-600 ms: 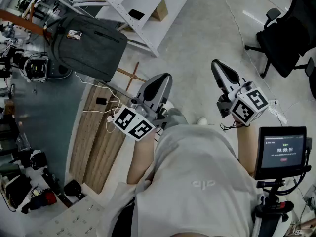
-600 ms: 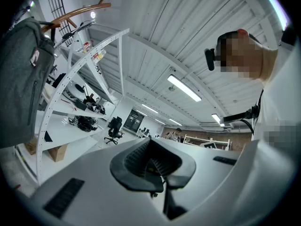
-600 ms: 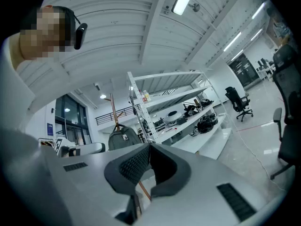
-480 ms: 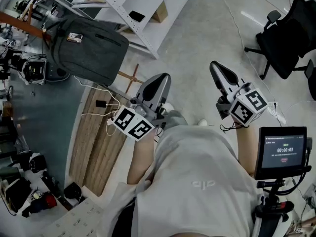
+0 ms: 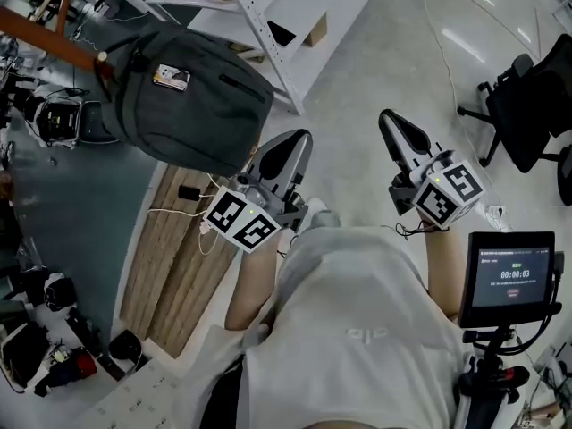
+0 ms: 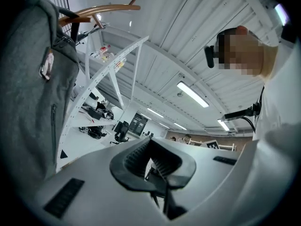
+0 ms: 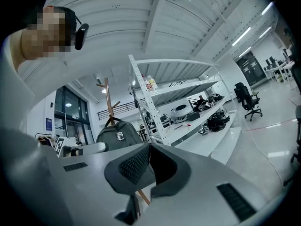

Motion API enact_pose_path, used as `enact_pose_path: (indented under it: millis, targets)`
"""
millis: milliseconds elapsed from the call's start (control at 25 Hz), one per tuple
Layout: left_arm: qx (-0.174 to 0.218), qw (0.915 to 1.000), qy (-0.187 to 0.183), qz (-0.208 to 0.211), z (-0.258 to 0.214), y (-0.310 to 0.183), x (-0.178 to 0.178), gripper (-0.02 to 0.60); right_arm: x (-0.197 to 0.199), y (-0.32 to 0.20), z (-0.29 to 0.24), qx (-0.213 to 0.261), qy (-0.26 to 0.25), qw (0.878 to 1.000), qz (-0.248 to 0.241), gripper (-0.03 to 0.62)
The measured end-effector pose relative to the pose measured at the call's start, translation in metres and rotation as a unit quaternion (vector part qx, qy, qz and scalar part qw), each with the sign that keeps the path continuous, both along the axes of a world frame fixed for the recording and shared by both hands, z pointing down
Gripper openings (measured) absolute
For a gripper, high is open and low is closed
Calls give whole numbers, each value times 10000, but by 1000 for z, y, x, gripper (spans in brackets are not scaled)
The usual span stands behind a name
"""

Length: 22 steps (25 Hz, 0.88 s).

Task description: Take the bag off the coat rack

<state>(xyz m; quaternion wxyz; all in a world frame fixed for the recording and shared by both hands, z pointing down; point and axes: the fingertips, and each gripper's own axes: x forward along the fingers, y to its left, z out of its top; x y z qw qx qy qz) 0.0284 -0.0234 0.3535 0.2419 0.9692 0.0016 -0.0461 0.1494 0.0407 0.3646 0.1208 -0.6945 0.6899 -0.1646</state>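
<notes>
The bag (image 5: 183, 96) is hung on the coat rack (image 5: 52, 43) in the upper left of the head view. Its long axis is slanted from upper left to lower right, and its lower end is near the left hand-held gripper (image 5: 288, 146). That gripper and the right hand-held gripper (image 5: 395, 125) are both kept closed on nothing. The left one is judged the nearer, with the bag's hanging point lying up and to its left.

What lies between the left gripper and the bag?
Nothing. In the head view only a narrow strip of floor shows between the left gripper and the bag, which hangs on the rack.
</notes>
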Motion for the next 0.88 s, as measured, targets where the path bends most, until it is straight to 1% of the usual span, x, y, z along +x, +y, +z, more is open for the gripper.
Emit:
enact_pose_path:
  millis: [80,160,240,400,560,600,680,800,880]
  targets:
    - [6,10000,12,-75,0,-9,-7,5,-7,-13,1,5,-19,10000,-86,9]
    - [41,9999,5,-146,0,-7,-12,5,-16,-18,2,34,-47,9997,-226,9]
    - [35,9995,-15,-314,3,-25,-21,5,-28,-45,4,19,-61,9989,-458,9]
    - [-32,9963,-53,-859,10,-94,-47,5,-55,-134,11,-38,-68,9936,-1124,9]
    - [39,9888,-96,-1490,6,-121,-73,5,-78,-185,8,-6,-96,9837,-1796,9]
    - [65,9853,-108,-1706,6,-132,-81,5,-85,-200,7,15,-92,9799,-1994,9]
    - [100,9747,-125,-2229,5,-154,-100,5,-102,-233,7,69,-68,9697,-2441,9]
    - [229,9546,-147,-2967,-1,-173,-135,5,-135,-269,-2,250,102,9506,-3092,9]
    - [376,9408,-142,-3365,-12,-179,-161,5,-157,-283,-17,443,304,9391,-3394,11]
